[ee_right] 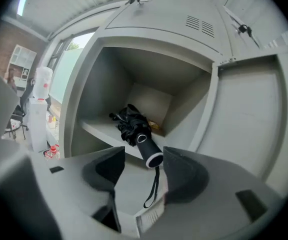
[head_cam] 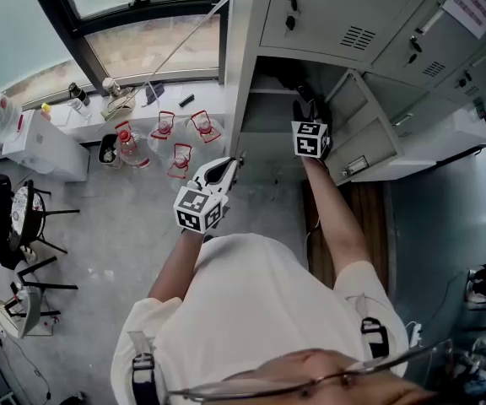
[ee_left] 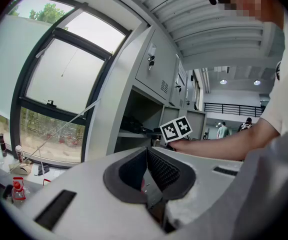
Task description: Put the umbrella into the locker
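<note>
While right hand-held gripper (ee_right: pixel 144 154) points into open locker (ee_right: pixel 115 79), jaws stand partly apart, gripping nothing. Folded black umbrella (ee_right: pixel 133 128) lies on locker shelf (ee_right: pixel 100 129) just beyond jaws, handle end toward locker front, wrist strap (ee_right: pixel 153 188) hanging over shelf edge. Locker door (ee_right: pixel 244 119) swung wide at compartment's right. Left hand-held gripper (ee_left: pixel 146 151) outside locker, off its left side, jaws together, empty.

I read the locker (ee_right: pixel 154 26) as smooth, matt grey painted metal, the umbrella (ee_right: pixel 130 126) as crumpled black cloth with a smooth, faintly glossy plastic handle (ee_right: pixel 149 151), and the pads (ee_left: pixel 164 171) of the matt grey left gripper (ee_left: pixel 146 156) as dark and ribbed.
</note>
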### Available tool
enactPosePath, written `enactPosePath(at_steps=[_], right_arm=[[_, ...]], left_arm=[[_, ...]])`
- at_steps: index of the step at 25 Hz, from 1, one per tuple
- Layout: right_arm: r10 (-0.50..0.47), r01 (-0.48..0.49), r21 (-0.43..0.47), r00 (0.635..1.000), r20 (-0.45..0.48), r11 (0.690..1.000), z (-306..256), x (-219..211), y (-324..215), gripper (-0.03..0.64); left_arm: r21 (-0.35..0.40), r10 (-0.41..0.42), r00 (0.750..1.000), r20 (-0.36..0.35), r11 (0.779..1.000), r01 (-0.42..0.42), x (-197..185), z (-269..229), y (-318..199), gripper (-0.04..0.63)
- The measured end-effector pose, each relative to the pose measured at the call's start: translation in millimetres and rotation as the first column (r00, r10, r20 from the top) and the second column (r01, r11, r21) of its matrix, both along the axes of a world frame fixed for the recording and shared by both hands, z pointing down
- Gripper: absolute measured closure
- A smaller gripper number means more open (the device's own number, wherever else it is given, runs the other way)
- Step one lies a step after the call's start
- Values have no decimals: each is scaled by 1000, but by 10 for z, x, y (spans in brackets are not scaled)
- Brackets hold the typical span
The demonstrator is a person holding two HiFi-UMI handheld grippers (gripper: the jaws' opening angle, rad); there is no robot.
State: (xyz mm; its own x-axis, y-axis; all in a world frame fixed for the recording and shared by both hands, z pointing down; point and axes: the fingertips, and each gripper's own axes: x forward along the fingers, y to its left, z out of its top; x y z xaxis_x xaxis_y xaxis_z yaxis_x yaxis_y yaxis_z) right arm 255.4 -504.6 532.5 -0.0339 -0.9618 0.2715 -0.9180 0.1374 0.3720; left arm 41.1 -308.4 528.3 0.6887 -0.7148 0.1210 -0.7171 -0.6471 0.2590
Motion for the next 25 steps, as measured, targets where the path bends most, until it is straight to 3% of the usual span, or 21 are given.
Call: enactPosePath(at_steps=[5, 6, 11, 25], right_arm=[[71, -68, -42, 993, 91, 997, 194, 156, -35, 431], [81, -76, -50, 992, 96, 996, 216, 164, -35, 460], [90, -88, -34, 992, 92, 996, 178, 128, -77, 484], [-138, 141, -76, 989, 54, 987, 232, -503, -348, 454]], left_arm=[[-2, -7, 1000, 0, 1000, 7, -59, 22, 6, 589], [-3, -10, 1000, -1, 1000, 10, -78, 23, 7, 590], [-18, -25, 1000, -2, 1000, 24, -184, 72, -15, 589], [-51, -54, 999, 3, 997, 54, -379, 165, -41, 591]])
